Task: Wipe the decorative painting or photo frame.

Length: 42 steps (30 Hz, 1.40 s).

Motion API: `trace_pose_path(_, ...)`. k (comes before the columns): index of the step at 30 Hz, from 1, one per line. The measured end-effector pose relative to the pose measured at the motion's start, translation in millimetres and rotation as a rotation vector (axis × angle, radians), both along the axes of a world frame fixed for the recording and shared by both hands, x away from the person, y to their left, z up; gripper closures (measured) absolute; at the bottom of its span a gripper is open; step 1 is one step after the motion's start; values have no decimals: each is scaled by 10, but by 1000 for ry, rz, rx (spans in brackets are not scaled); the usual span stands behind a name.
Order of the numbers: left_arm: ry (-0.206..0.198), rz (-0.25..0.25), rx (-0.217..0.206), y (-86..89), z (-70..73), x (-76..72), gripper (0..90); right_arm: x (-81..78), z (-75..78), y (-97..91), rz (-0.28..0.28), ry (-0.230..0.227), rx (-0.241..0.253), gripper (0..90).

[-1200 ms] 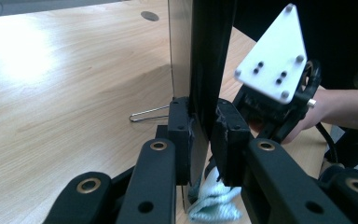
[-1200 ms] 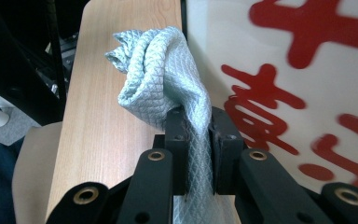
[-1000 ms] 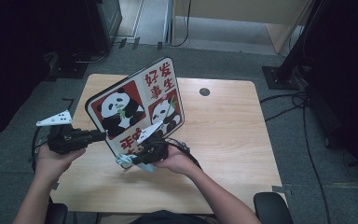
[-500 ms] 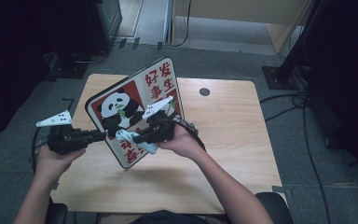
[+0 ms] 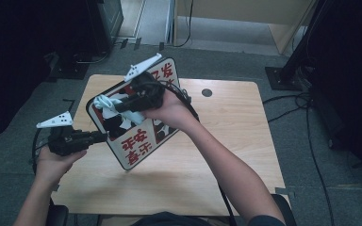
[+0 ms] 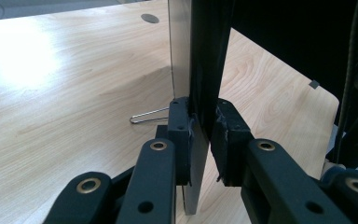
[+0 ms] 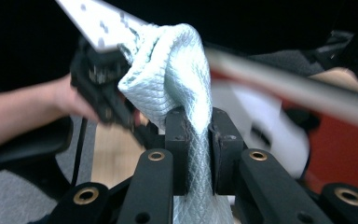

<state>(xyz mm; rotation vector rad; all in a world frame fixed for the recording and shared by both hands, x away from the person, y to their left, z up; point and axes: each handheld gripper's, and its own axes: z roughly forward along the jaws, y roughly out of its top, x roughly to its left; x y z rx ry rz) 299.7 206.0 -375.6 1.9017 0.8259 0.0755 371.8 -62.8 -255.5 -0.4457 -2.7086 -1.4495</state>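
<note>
Panda sign (image 5: 136,141), tilted above the surface (image 5: 226,155), sits clamped at its edge in the left tongs (image 6: 200,135) while the right tongs (image 7: 196,140), shut on a pale cloth (image 7: 168,70), seemingly wipe it; hard rubbing could twist it loose.

panda board (image 5: 136,141) stood tilted over table's (image 5: 235,155) left half, blocked crossing there, right half lay open

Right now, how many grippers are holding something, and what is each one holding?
2. The left gripper, at the table's left side, clamps the edge of the panda sign board. The right gripper, raised over the board, pinches a pale blue cloth.
</note>
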Motion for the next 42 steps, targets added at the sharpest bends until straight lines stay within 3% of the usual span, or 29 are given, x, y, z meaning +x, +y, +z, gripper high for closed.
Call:
trace_pose_path(5,-4,-2,3,0,1,1,787,71,292,250,3,-26,-5,803)
trace_pose_path(12,-10,-6,3,6,-3,6,787,152,479,564,20,-54,-45,803)
trace_pose_path(17,-4,-6,6,14,-4,12,786,173,319,706,18,-52,-114,802)
trace_pose_path(21,-5,-3,6,13,-5,10,788,218,274,681,25,-26,-79,802)
trace_pose_path(26,-5,-5,6,6,-2,3,788,239,284,667,21,4,-87,802)
trace_pose_path(35,-3,-3,11,16,-5,2,789,270,275,641,11,1,-91,801)
trace_pose_path(42,-2,-5,6,18,-10,2,789,343,259,544,-8,30,-74,801)
